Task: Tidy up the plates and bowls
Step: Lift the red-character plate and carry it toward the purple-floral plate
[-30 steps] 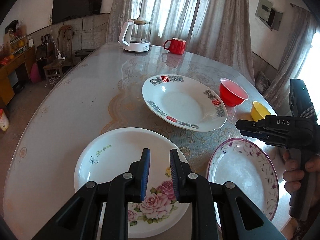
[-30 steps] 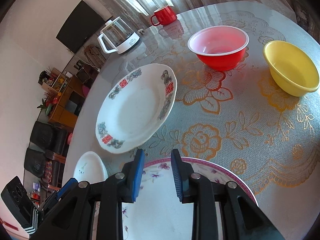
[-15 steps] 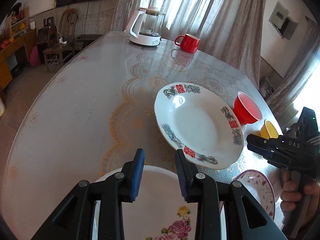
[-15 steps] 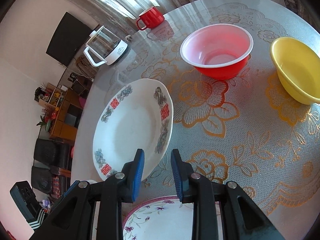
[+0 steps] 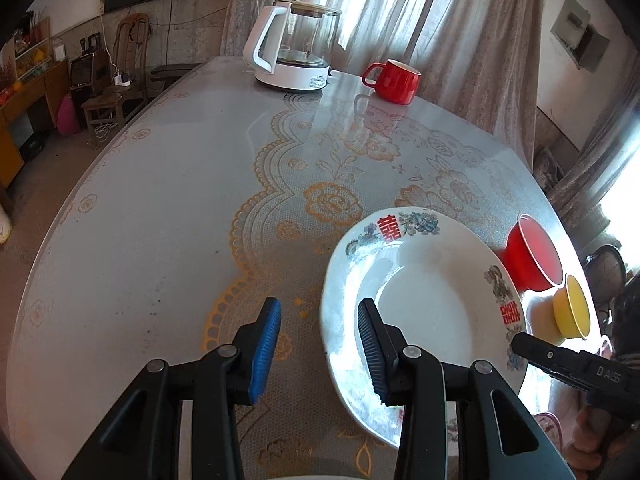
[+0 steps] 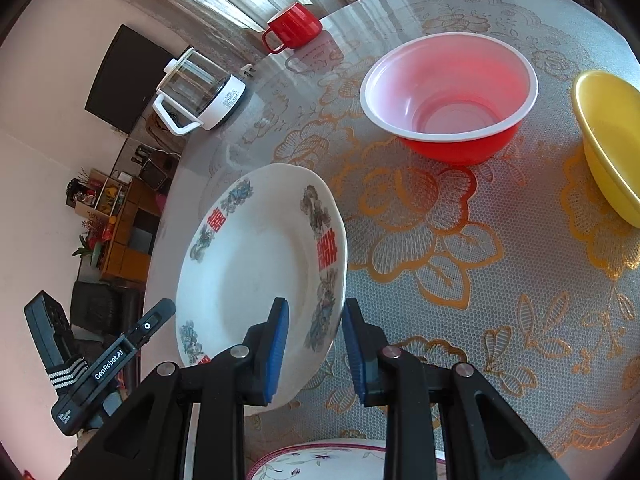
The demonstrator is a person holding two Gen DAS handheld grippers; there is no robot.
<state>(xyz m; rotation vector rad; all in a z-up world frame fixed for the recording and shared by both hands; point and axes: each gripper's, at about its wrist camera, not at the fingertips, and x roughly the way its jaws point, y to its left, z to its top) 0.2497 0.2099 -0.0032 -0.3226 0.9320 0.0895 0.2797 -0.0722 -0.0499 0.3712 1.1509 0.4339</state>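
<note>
A white plate with red characters (image 5: 428, 308) (image 6: 248, 272) lies flat on the table. My left gripper (image 5: 318, 344) is open, its jaws astride the plate's left rim. My right gripper (image 6: 314, 346) is open, its jaws astride the plate's near right rim. A red bowl (image 6: 448, 96) (image 5: 532, 256) and a yellow bowl (image 6: 612, 140) (image 5: 572, 312) stand right of the plate. A purple-flowered plate (image 6: 340, 460) lies under my right gripper. The rose plate is out of view.
A glass kettle on a white base (image 5: 292, 52) (image 6: 200, 92) and a red mug (image 5: 394, 76) (image 6: 294, 26) stand at the table's far end. The table has a lace-pattern cover (image 5: 200, 200). Chairs and a cabinet stand beyond the left edge.
Both grippers have moved forward to the white plate with red characters and opened wider. The rose plate and most of the purple-flowered plate have dropped out of view.
</note>
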